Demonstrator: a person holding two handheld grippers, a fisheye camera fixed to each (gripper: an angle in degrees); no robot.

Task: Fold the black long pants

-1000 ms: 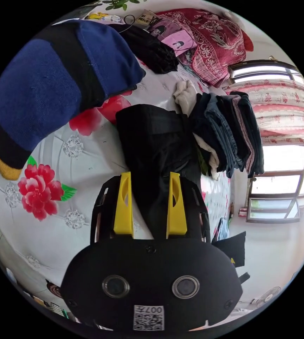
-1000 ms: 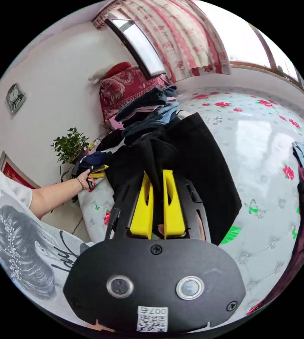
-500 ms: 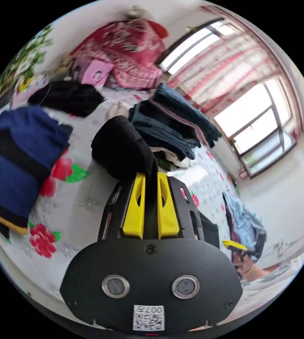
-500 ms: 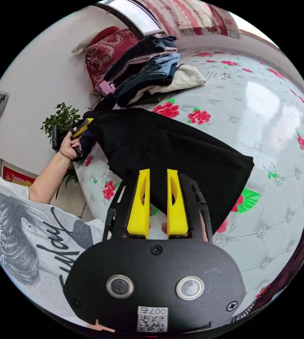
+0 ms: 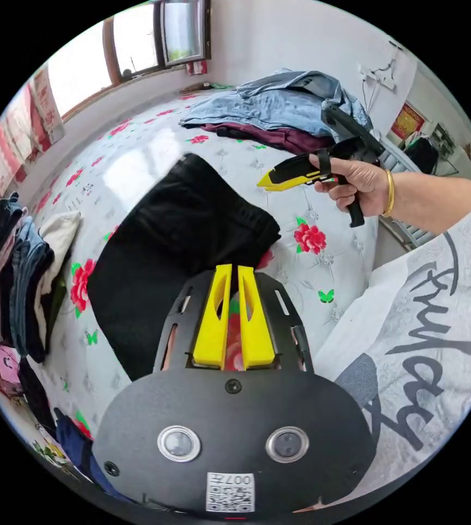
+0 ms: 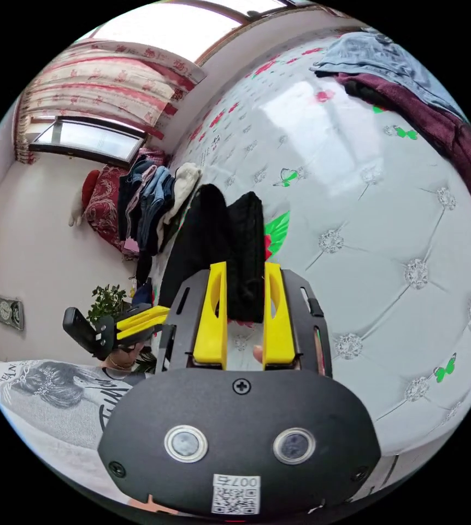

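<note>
The black long pants [image 5: 175,246] lie folded in a thick bundle on the floral white bed [image 5: 137,158]. My left gripper [image 5: 234,269] hovers at the bundle's near edge, its yellow jaws close together with no cloth between them. My right gripper [image 5: 271,179], held in a hand [image 5: 355,183], hangs above the bed beside the bundle and apart from it. In the right gripper view the pants [image 6: 230,235] appear edge-on as two black layers beyond the parted jaws of my right gripper [image 6: 245,268]. The left gripper [image 6: 137,322] sits low at the left there.
A stack of folded jeans and tops [image 5: 22,273] lies at one side of the bed. A heap of blue and maroon clothes [image 5: 279,109] lies at the other. A person's printed white shirt [image 5: 427,328] is close by. Windows with red curtains [image 6: 99,104] line the wall.
Both grippers carried the pants over and laid them on the bed, then let go. Both cameras swung round; the right jaws have opened wider.
</note>
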